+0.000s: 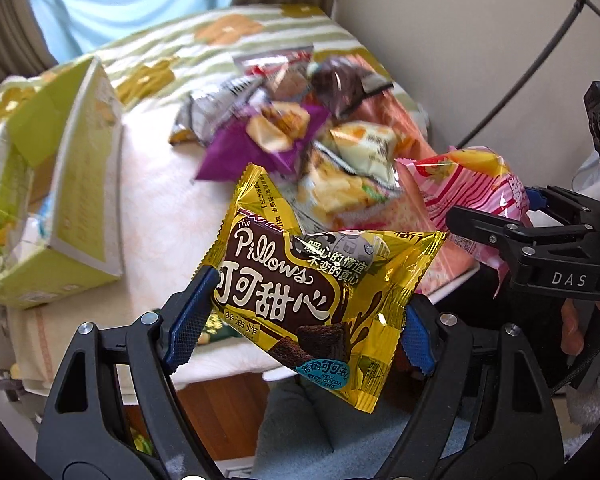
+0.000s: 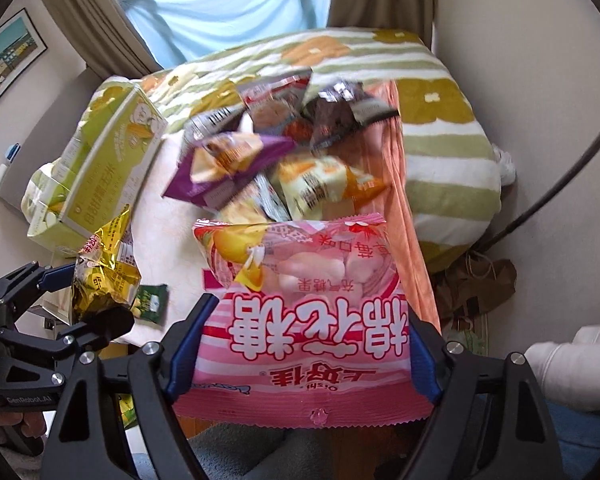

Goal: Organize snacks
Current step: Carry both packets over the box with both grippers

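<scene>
My left gripper [image 1: 300, 324] is shut on a gold and brown "Pillows" cocoa snack packet [image 1: 316, 280], held above the near edge of the table; it also shows in the right wrist view [image 2: 104, 268]. My right gripper [image 2: 300, 344] is shut on a pink marshmallow bag [image 2: 304, 312], held upside down above the table edge; the bag shows at the right of the left wrist view [image 1: 472, 196]. A pile of loose snack packets [image 2: 268, 148] lies on the table behind both, with a purple packet [image 1: 260, 140] in it.
A green corn-drink carton box [image 2: 108, 164] lies open on the left of the table [image 1: 160, 184]. A small green packet [image 2: 152, 302] lies near the front edge. A striped flowered towel [image 2: 440, 136] covers the back and right. A wall stands to the right.
</scene>
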`<state>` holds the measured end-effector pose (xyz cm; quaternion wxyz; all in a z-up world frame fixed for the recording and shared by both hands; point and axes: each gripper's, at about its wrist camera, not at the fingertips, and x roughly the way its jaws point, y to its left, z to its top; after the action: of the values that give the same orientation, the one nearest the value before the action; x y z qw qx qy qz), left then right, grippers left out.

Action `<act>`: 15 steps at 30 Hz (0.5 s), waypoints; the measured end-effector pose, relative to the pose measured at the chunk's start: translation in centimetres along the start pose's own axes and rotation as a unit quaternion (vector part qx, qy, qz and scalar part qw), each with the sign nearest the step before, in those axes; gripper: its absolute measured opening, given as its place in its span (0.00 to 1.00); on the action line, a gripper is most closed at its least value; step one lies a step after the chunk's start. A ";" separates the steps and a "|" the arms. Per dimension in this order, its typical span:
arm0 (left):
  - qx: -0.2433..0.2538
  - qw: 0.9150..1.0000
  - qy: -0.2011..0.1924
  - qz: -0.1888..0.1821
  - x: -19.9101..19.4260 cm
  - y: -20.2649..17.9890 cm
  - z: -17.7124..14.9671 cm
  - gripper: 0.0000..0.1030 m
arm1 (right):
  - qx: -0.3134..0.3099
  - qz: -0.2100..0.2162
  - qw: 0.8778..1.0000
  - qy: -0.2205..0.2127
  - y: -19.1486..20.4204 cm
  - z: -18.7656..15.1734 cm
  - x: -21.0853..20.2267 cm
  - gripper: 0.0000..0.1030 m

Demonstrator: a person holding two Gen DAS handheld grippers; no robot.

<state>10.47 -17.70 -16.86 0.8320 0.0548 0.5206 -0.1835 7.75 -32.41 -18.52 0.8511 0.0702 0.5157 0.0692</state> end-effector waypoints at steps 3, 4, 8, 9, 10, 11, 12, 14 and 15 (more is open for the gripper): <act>-0.014 0.999 -0.030 0.015 -2.3 1.4 0.9 0.77 | -0.032 0.006 0.999 -0.024 1.9 1.9 -1.2 0.79; -0.017 0.999 -0.038 0.023 -2.9 1.9 1.3 0.77 | -0.042 0.007 0.999 -0.030 2.6 2.5 -1.4 0.79; -0.036 0.996 -0.075 0.045 -5.7 5.2 2.7 0.77 | -0.073 0.018 0.996 -0.056 6.0 5.4 -2.2 0.79; -0.041 0.994 -0.084 0.051 -6.2 6.3 3.0 0.77 | -0.082 0.020 0.994 -0.064 7.2 6.3 -2.3 0.79; -0.045 0.993 -0.090 0.056 -6.7 7.3 3.3 0.77 | -0.089 0.022 0.993 -0.070 8.3 7.0 -2.4 0.79; -0.049 0.992 -0.097 0.061 -7.1 8.5 3.6 0.77 | -0.095 0.024 0.992 -0.076 9.4 7.8 -2.3 0.79; -0.054 0.991 -0.103 0.065 -7.5 9.8 4.0 0.77 | -0.101 0.027 0.991 -0.081 10.6 8.6 -2.2 0.79; -0.061 0.989 -0.112 0.071 -7.9 12.3 4.6 0.77 | -0.108 0.034 0.990 -0.089 13.1 10.1 -1.7 0.79; -0.064 0.989 -0.115 0.073 -8.1 13.7 4.8 0.77 | -0.110 0.038 0.989 -0.092 14.4 10.9 -1.4 0.79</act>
<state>16.39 -4.36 -8.88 0.8992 0.0183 0.4270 -0.0938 16.13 -19.12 -9.61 0.8944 0.0017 0.4210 0.1513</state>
